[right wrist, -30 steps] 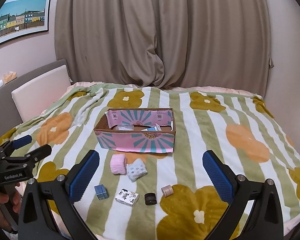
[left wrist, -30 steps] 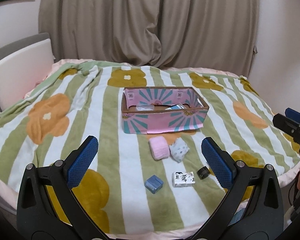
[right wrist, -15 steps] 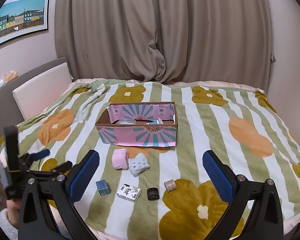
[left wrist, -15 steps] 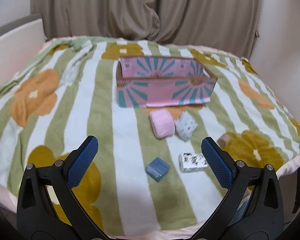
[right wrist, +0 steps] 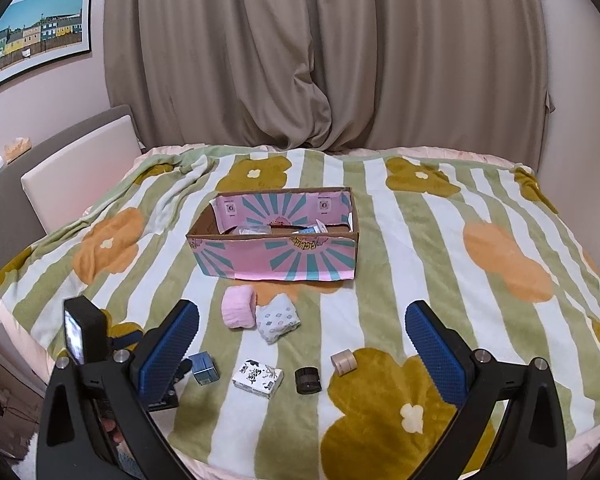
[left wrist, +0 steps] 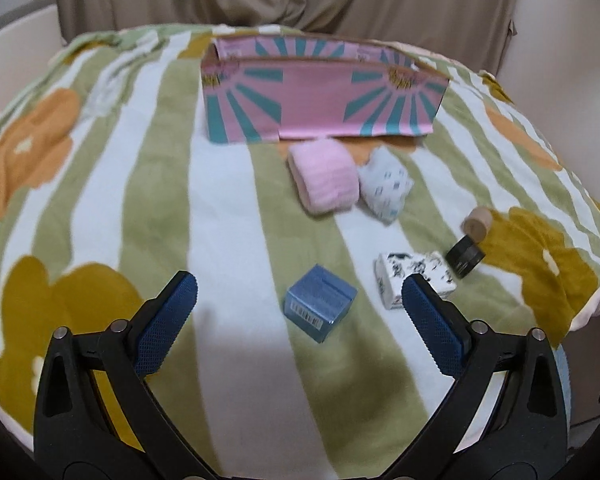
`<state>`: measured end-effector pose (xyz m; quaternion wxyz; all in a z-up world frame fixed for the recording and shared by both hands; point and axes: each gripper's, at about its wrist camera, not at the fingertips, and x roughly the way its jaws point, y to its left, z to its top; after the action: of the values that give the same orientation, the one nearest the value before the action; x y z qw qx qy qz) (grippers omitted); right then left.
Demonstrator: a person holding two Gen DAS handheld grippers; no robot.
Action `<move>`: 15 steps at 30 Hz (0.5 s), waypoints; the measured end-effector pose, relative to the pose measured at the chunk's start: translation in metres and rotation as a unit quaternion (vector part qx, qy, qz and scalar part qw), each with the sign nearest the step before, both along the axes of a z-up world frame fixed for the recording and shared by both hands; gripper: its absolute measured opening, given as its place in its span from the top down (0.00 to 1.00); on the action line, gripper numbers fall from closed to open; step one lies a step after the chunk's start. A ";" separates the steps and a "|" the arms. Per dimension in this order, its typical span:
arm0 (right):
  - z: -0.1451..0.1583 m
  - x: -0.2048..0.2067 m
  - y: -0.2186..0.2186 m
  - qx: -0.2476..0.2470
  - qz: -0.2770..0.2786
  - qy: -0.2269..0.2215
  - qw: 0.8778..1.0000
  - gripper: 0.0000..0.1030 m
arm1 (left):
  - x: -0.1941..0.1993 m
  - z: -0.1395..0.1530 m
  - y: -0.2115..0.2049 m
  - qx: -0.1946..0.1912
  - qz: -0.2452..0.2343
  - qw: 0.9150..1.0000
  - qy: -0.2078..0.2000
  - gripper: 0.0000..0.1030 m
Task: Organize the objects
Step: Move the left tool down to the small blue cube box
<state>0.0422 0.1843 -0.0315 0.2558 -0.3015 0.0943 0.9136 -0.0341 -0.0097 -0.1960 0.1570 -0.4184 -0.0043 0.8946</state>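
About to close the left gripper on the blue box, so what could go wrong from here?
The left gripper is open, but its right finger overlaps the black-and-white patterned box in view and might snag it. The soft blanket could let the blue box tip. Motion blur suggests a fast approach, risking overshoot.

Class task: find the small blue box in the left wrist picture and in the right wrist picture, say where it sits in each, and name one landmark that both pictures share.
Left wrist view: the small blue box lies low and central on the blanket, between the open tool's fingers.
Right wrist view: it lies lower left, beside the tool's left finger.
Shared landmark: the black-and-white patterned box, next on its right.
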 end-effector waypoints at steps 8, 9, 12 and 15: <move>-0.005 -0.002 0.006 -0.005 -0.006 -0.008 1.000 0.00 | -0.009 -0.032 0.005 0.001 -0.013 1.000 -0.024 0.08; -0.006 -0.002 0.007 -0.006 -0.006 -0.009 1.000 0.00 | -0.010 -0.035 0.006 0.001 -0.015 1.000 -0.027 0.09; -0.006 -0.003 0.007 -0.006 -0.007 -0.011 1.000 0.00 | -0.013 -0.044 0.009 -0.001 -0.019 0.999 -0.037 0.17; -0.006 -0.004 0.008 -0.007 -0.008 -0.013 1.000 0.00 | -0.016 -0.051 0.012 -0.004 -0.023 0.999 -0.045 0.24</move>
<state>0.0380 0.1925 -0.0379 0.2624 -0.3141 0.0998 0.9069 -0.0505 0.0021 -0.2469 0.1758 -0.4588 0.0016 0.8710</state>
